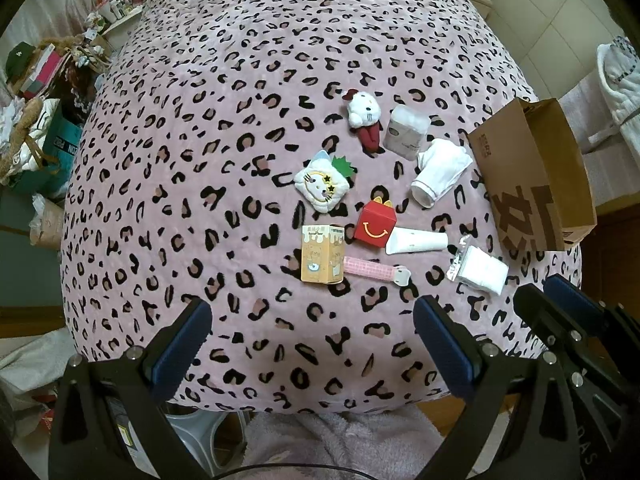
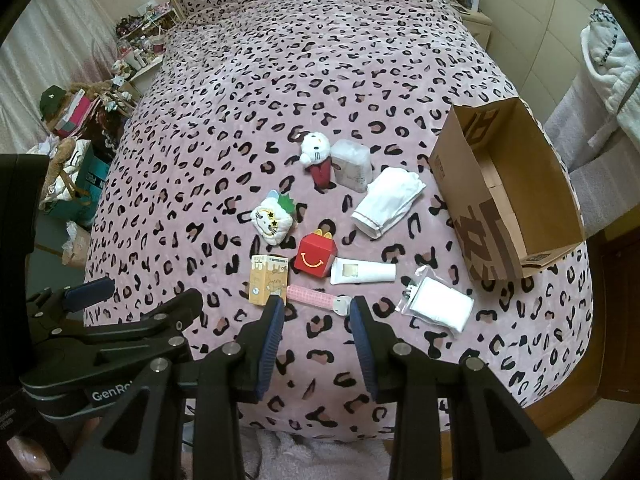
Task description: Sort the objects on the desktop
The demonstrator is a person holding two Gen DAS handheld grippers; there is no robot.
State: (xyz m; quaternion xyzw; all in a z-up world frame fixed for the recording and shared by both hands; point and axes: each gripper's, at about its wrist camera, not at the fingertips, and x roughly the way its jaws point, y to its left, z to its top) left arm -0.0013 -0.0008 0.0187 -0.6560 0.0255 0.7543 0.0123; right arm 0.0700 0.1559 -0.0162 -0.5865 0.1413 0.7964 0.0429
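Observation:
Several small items lie on the leopard-print bed: a Hello Kitty plush [image 1: 365,114], a tissue pack [image 1: 406,131], a white cloth [image 1: 440,170], a flat cat plush [image 1: 322,188], a red toy box [image 1: 374,224], a white tube [image 1: 416,241], a yellow carton [image 1: 322,253], a pink strap [image 1: 374,270] and a clear packet [image 1: 480,268]. An open brown paper bag [image 1: 532,176] lies at the right. My left gripper [image 1: 312,344] is open and empty near the bed's front edge. My right gripper [image 2: 316,320] is open and empty just short of the pink strap [image 2: 316,295].
The bed's front edge [image 2: 320,428] is close below both grippers. Cluttered bags and boxes [image 1: 36,136] stand on the floor at the left. White laundry [image 2: 612,68] hangs at the right beside the paper bag [image 2: 500,196]. The far bed surface [image 1: 300,40] is bare cover.

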